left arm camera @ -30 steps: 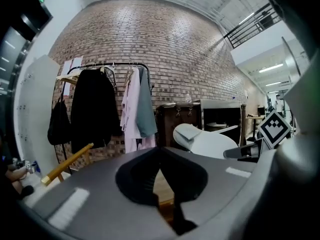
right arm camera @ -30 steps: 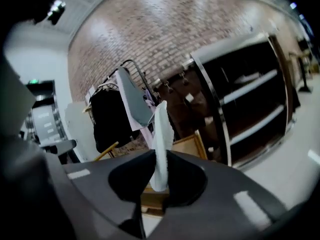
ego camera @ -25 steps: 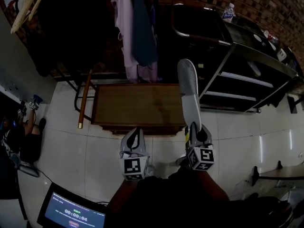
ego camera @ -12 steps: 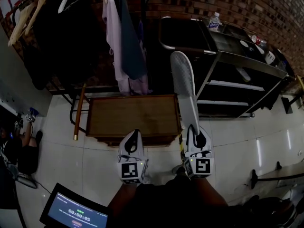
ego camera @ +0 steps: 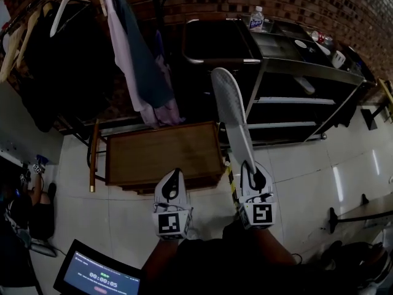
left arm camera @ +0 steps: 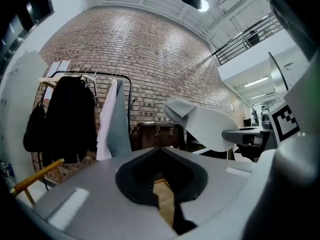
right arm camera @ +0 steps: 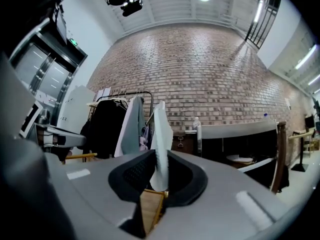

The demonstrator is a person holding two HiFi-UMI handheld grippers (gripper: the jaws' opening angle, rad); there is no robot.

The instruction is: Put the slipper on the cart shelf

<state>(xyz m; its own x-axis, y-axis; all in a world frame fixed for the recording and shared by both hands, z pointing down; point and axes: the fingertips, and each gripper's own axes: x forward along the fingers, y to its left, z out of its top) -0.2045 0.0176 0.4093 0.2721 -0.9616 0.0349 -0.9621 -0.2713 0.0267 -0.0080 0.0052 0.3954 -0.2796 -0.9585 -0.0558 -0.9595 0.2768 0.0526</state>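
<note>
slipper, pale grey and long, is sticking up out of the right gripper, which is clamping narrowly on its near end. the right gripper view is showing it edge-on between the two pads, pressed from both sides. the far end of the slipper is reaching toward the left front corner of the cart, in the air and apart from the shelves, so it is not yet lying on any of them.

the left gripper is hovering to the left of the cart, beside the right one, with its jaws closed tip to tip and nothing between them.

a water bottle is standing on the cart's top level, near its back left corner. a low wooden table is sitting on the tiled floor just left of the cart's front, and clothes are hanging from a rail further left of the cart, against the brick wall. a lit screen is lying well away from the cart, at the lower left of the head view.
</note>
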